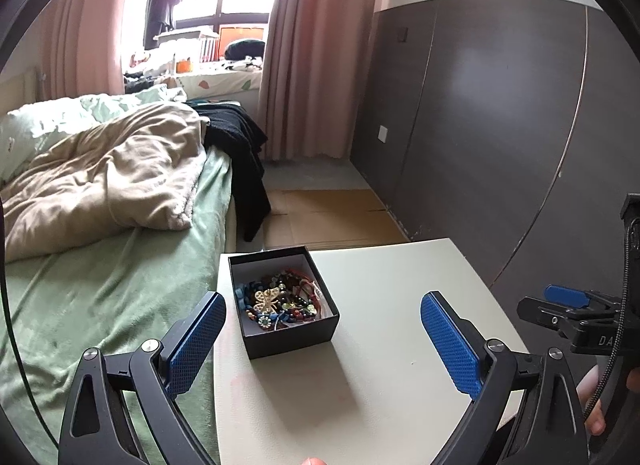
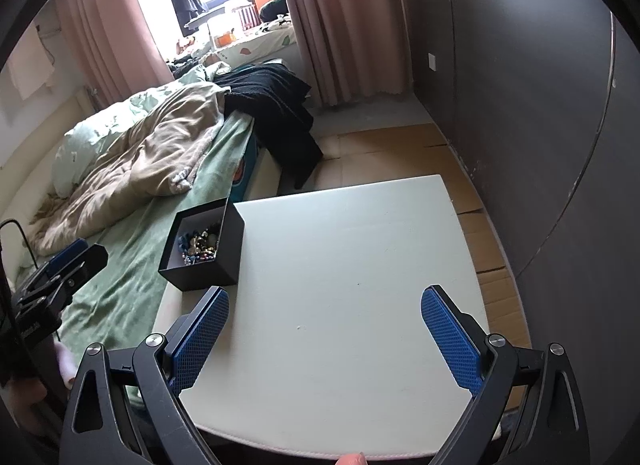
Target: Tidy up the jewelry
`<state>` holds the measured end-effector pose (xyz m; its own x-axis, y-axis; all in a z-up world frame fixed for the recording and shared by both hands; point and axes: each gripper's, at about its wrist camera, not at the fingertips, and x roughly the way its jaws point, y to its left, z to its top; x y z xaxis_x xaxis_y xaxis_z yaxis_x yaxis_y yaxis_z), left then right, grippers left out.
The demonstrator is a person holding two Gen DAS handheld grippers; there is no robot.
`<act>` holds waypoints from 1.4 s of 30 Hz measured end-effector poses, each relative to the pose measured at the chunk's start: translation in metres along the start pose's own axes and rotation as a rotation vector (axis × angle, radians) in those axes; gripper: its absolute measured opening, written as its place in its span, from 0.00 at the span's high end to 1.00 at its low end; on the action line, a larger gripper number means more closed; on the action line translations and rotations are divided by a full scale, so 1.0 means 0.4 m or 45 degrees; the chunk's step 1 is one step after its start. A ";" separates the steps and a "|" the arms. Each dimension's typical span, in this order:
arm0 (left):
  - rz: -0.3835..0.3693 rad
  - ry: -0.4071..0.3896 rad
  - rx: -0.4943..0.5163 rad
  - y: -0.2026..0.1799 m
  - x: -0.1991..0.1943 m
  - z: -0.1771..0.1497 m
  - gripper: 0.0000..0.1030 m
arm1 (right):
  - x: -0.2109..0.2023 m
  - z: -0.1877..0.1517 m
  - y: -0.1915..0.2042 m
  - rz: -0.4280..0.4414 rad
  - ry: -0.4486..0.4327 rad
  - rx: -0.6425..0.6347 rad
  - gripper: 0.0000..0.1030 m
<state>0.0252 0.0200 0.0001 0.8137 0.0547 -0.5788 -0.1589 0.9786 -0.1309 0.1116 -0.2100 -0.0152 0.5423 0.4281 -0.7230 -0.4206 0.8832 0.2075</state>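
A black open box (image 1: 296, 335) stands on the far left part of a white table (image 1: 384, 345). It holds a tangle of jewelry (image 1: 280, 303): bead bracelets, red cords and a gold dragonfly piece. My left gripper (image 1: 322, 311) is open and empty, hovering just before the box. The box (image 2: 224, 261) and its jewelry (image 2: 200, 245) also show in the right wrist view, at the table's (image 2: 340, 265) left edge. My right gripper (image 2: 325, 307) is open and empty over the table's middle, to the right of the box. The left gripper (image 2: 76, 255) appears at the far left there.
A bed (image 1: 108, 273) with green sheet, beige blanket (image 1: 104, 181) and black clothes (image 1: 240, 137) lies left of the table. Dark wall panels (image 1: 500, 125) stand to the right. Cardboard (image 1: 332, 217) covers the floor beyond the table. Pink curtains (image 1: 320, 49) hang by the window.
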 end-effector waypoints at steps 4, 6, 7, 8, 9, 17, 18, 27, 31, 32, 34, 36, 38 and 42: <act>-0.019 0.000 -0.008 0.001 0.001 0.001 0.05 | -0.006 0.005 0.003 0.000 -0.008 -0.001 0.05; -0.013 -0.003 -0.004 -0.003 -0.002 0.000 0.05 | -0.007 0.007 0.004 0.001 -0.011 0.000 0.05; -0.008 -0.008 -0.003 -0.004 -0.004 0.000 0.05 | -0.007 0.008 0.004 0.001 -0.013 -0.001 0.05; -0.002 -0.010 -0.002 -0.005 -0.006 -0.001 0.05 | -0.008 0.008 0.004 0.000 -0.015 0.000 0.05; 0.001 -0.015 -0.004 -0.004 -0.008 -0.001 0.05 | -0.008 0.009 0.005 -0.001 -0.015 -0.001 0.05; 0.011 -0.015 -0.013 -0.002 -0.014 -0.001 0.05 | -0.010 0.008 0.010 0.002 -0.028 -0.002 0.05; 0.014 -0.011 -0.009 -0.004 -0.013 -0.002 0.05 | -0.012 0.007 0.010 0.000 -0.030 -0.004 0.05; 0.018 -0.015 0.003 -0.009 -0.016 -0.004 0.05 | -0.018 0.011 0.015 0.007 -0.041 -0.002 0.05; 0.014 -0.015 0.001 -0.011 -0.017 -0.003 0.05 | -0.017 0.011 0.015 0.000 -0.042 -0.004 0.05; 0.015 -0.015 0.001 -0.011 -0.017 -0.004 0.05 | -0.018 0.011 0.013 0.000 -0.044 0.000 0.05; 0.016 -0.014 -0.002 -0.011 -0.018 -0.004 0.05 | -0.020 0.013 0.013 0.000 -0.048 0.004 0.05; 0.015 -0.016 -0.006 -0.012 -0.019 -0.003 0.05 | -0.021 0.013 0.011 0.003 -0.052 0.007 0.05; 0.016 -0.017 -0.007 -0.012 -0.019 -0.003 0.05 | -0.023 0.012 0.010 0.004 -0.053 0.008 0.05; 0.019 -0.016 -0.005 -0.013 -0.020 -0.002 0.05 | -0.023 0.012 0.007 0.000 -0.053 0.009 0.05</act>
<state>0.0189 0.0144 0.0047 0.8183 0.0715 -0.5703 -0.1728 0.9770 -0.1254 0.1088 -0.2106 -0.0047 0.5721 0.4358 -0.6949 -0.4157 0.8844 0.2124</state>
